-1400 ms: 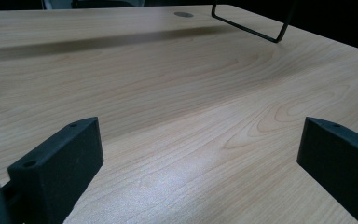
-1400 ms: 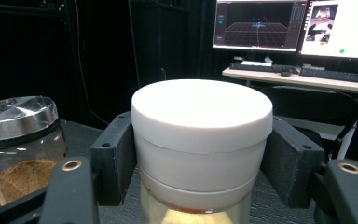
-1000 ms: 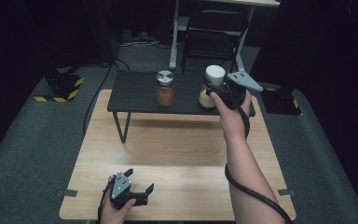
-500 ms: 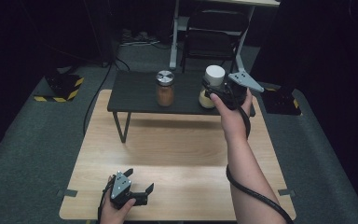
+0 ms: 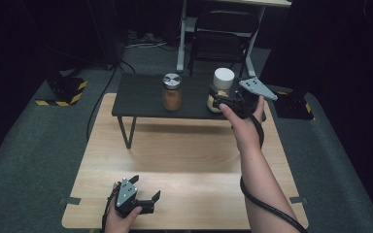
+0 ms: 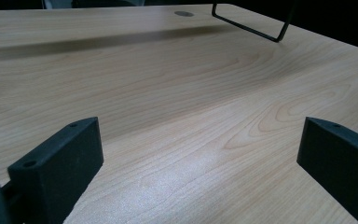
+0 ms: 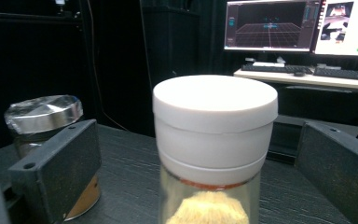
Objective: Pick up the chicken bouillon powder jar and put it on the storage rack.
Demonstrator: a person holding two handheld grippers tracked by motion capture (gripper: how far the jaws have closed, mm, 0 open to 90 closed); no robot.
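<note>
I have the right gripper [image 5: 222, 103] up at the white-lidded jar [image 5: 222, 90], which stands on the dark raised shelf [image 5: 141, 97] toward one o'clock from the middle of the wooden table [image 5: 184, 155]; the jaws stand wide apart on either side of the jar, touching nothing that I can see, so nothing is held yet. My left gripper [image 5: 145, 201] rests low at seven o'clock on the table, jaws equally wide and empty. The main risk, as I judge it, is the closing: the right gripper view looks along the jaws at the white lid [image 7: 215, 121] rather than the glass body, so if I squeeze at this height I may pinch the lid and have it slip or twist, and an off-centre squeeze could tip the jar toward the shelf's edge. The metal-lidded spice jar [image 5: 172, 91] stands well apart at nine o'clock from it, but a wide swing of my forearm could still clip it. The right gripper view gives me the pale yellow contents [image 7: 208, 210] and the monitors [image 7: 303, 25] beyond, which the high view lacks; the high view alone tells me how both jars sit on the shelf. The left gripper view offers just wood grain and a shelf leg [image 6: 256, 28]
</note>
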